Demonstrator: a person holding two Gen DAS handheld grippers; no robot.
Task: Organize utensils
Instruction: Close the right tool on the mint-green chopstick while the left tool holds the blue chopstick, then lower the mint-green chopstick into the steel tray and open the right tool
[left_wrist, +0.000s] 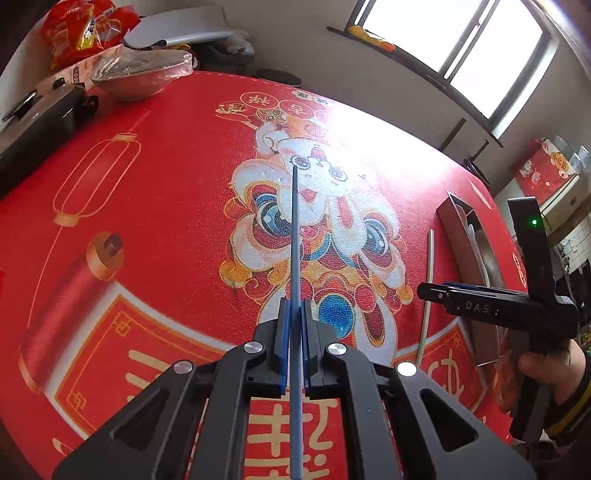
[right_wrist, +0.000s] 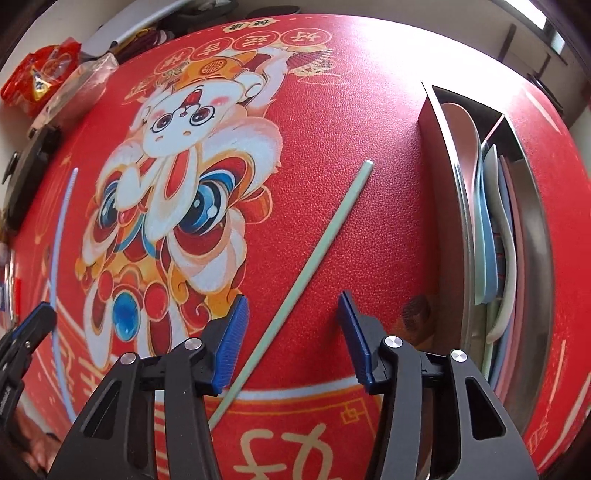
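Red printed tablecloth (right_wrist: 369, 110), window light behind. Left gripper (left_wrist: 294, 310) clenched on blue chopstick (left_wrist: 295, 236), lifted off cloth. Right gripper (right_wrist: 293, 332) jaws apart, straddling green chopstick (right_wrist: 314, 254) lying flat, pads not touching. Steel tray (right_wrist: 443, 206) just right, holding spoons (right_wrist: 480, 229).

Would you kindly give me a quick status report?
Left gripper shut on blue chopstick. Right gripper open over green chopstick on the table. Utensil tray alongside, path unobstructed.
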